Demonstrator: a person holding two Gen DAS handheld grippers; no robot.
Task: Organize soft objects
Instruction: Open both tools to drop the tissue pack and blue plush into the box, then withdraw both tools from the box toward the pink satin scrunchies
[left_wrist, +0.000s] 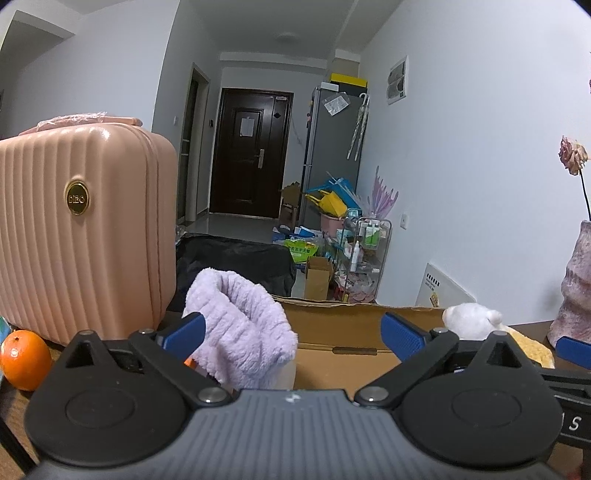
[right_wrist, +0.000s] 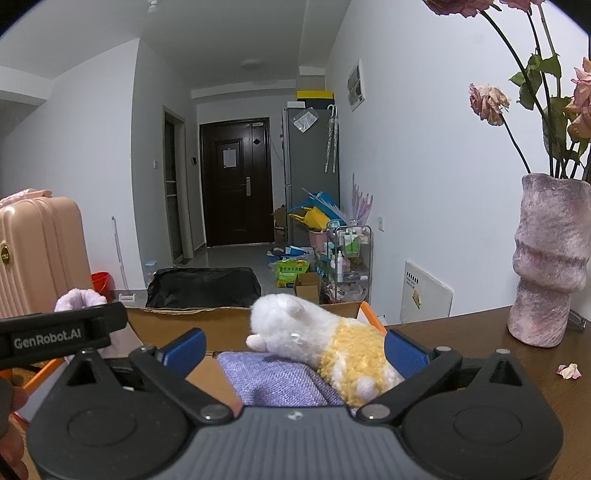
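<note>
- Because both pairs of tongs stand spread wide, nothing is clamped: the left gripper (left_wrist: 291, 328) has the fluffy lilac towel (left_wrist: 240, 332) rising just beside its left blue pad, and the right gripper (right_wrist: 293, 349) has the white-and-yellow plush toy (right_wrist: 332, 343) lying between its pads, close to the right one; whether any pad brushes either thing I cannot tell.
- Count of grippers: two, each with two blue pads, held side by side over one box, which suggests each hand serves one soft thing.
- Under the plush toy lies a folded, purple woven cloth (right_wrist: 273, 376), probably laid flat first as a base so that the toy rests on top.
- All three soft things sit in or at the open brown cardboard box (right_wrist: 221, 325), the likely collecting place; the towel stands bunched at its left end, perhaps draped on the wall, and could do with pressing down.
- Count of soft things: one towel, one cloth, one plush toy.
- Beside the box on the left stand one ribbed pink hard-shell suitcase (left_wrist: 81, 236) and one orange fruit (left_wrist: 24, 360), hard things left outside it.
- To the right on the dark wooden table (right_wrist: 480, 354) stands one mottled pink vase (right_wrist: 546, 258) of wilted roses, with one fallen petal (right_wrist: 569, 370) near it.
</note>
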